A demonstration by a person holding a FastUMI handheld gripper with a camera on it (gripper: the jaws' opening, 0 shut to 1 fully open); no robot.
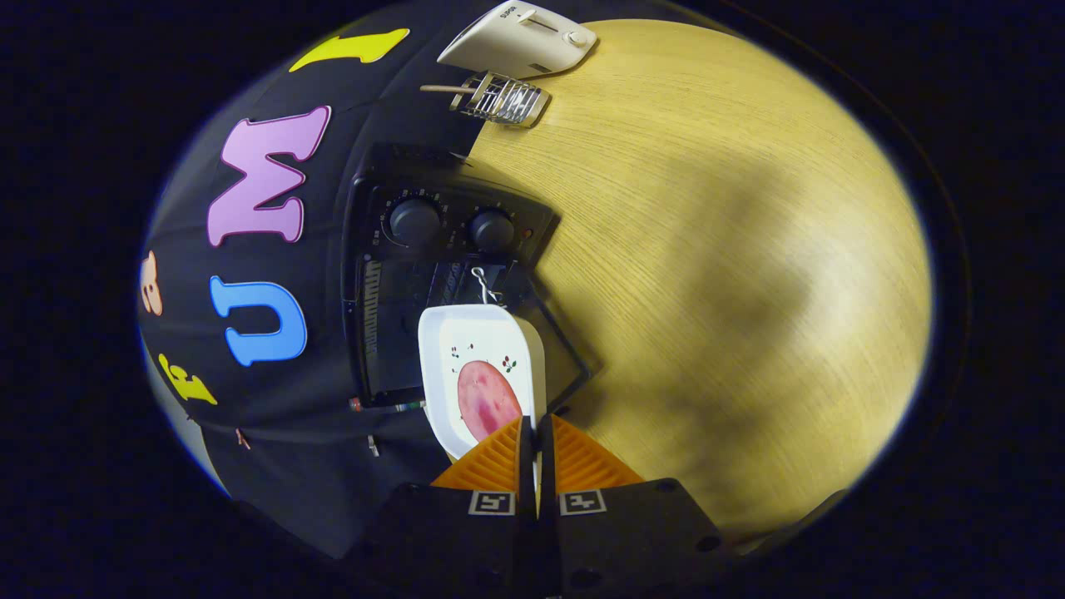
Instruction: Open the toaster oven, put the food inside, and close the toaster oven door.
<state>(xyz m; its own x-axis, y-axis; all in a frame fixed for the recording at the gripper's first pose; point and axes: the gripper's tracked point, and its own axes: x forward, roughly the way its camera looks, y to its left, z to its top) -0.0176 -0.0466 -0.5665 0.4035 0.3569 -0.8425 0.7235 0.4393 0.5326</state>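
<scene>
A white dish (474, 349) with a round pink slice of food (487, 399) on it is pinched at its near rim by my gripper (537, 428), which is shut on it. The view is rolled sideways. Just beyond the dish stands the black toaster oven (399, 274) with two round knobs (414, 220). Its door (566, 349) hangs open toward the wooden table, and the dish's far end is at the oven's opening. A wire rack and a small hook show inside the oven, past the dish.
The oven rests on a light wooden table (707, 249) against the black cloth wall. Farther along the table stand a white pop-up toaster (520, 37) and a small metal wire rack (499, 98) with a wooden handle.
</scene>
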